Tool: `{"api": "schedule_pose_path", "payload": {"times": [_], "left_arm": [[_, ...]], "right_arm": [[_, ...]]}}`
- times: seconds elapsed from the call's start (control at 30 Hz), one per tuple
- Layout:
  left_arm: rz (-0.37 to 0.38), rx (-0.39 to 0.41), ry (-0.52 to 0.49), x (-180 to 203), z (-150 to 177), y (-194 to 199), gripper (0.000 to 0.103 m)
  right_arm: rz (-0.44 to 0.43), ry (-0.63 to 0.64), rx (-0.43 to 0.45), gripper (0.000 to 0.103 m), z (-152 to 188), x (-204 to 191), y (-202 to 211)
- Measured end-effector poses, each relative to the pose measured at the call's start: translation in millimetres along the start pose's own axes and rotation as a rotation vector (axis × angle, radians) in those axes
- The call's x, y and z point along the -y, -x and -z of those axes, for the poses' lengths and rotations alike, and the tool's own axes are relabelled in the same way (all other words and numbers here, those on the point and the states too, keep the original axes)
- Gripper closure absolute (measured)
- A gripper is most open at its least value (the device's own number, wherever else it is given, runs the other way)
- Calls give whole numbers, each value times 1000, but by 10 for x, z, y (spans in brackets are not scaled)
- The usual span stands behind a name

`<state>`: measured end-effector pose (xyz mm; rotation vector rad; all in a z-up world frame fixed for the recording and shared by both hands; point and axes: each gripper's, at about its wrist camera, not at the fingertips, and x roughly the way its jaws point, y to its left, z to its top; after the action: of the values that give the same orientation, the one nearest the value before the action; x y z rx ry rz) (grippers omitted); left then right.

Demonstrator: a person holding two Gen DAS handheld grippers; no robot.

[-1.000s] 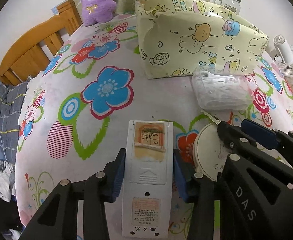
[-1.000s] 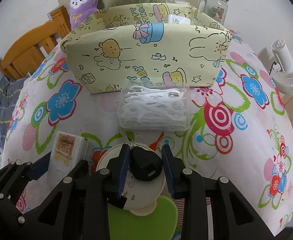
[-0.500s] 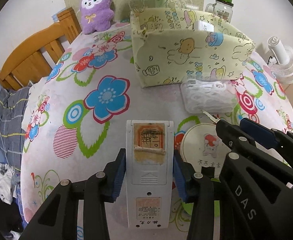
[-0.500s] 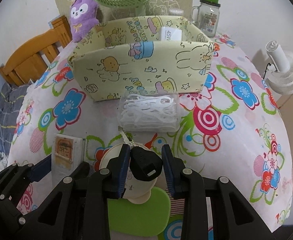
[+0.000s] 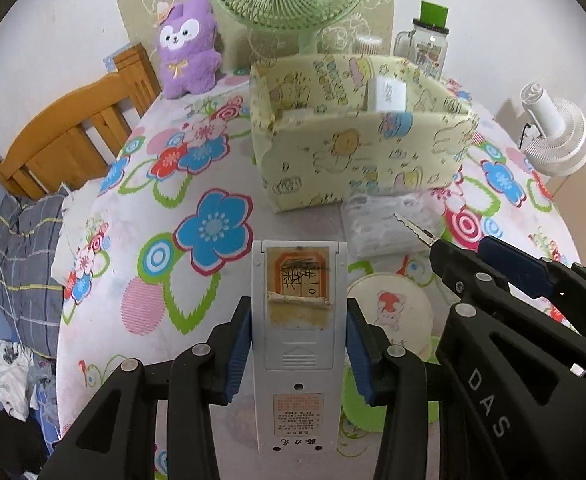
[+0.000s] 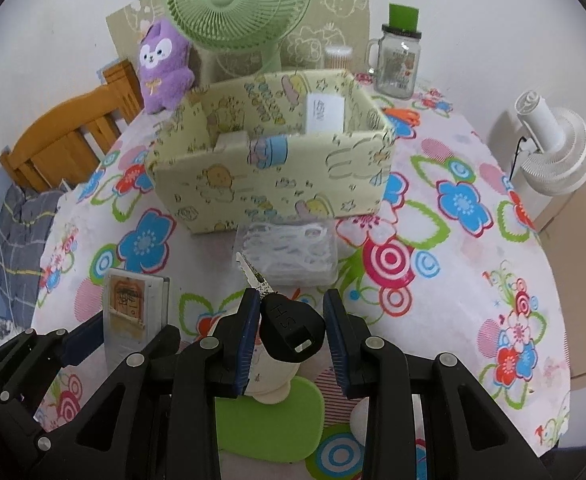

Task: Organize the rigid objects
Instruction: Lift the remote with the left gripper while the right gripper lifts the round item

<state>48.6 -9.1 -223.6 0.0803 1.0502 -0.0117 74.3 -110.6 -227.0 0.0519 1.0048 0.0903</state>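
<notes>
Flower-printed cloth covers the round bench (image 6: 473, 240), above which both tongs hang. Left tongs (image 5: 298, 350) are clamped on a white remote control (image 5: 299, 344) held back side up, and right tongs (image 6: 293, 336) are clamped on the black head of a key (image 6: 291, 326). Beyond them lie a clear box of floss picks (image 6: 289, 254) and, just behind it, a yellow cartoon-print storage box (image 6: 277, 184).
</notes>
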Motion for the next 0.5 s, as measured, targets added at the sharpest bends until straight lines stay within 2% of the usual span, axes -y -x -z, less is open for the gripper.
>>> {"api": "schedule_pose_path", "payload": {"times": [0.3, 0.5], "left_arm": [[-2, 9, 5, 37, -156, 195, 58], [-1, 29, 6, 47, -255, 321, 58]], "right_arm": [[43, -5, 39, 67, -162, 35, 245], [39, -9, 59, 67, -265, 51, 373]]}}
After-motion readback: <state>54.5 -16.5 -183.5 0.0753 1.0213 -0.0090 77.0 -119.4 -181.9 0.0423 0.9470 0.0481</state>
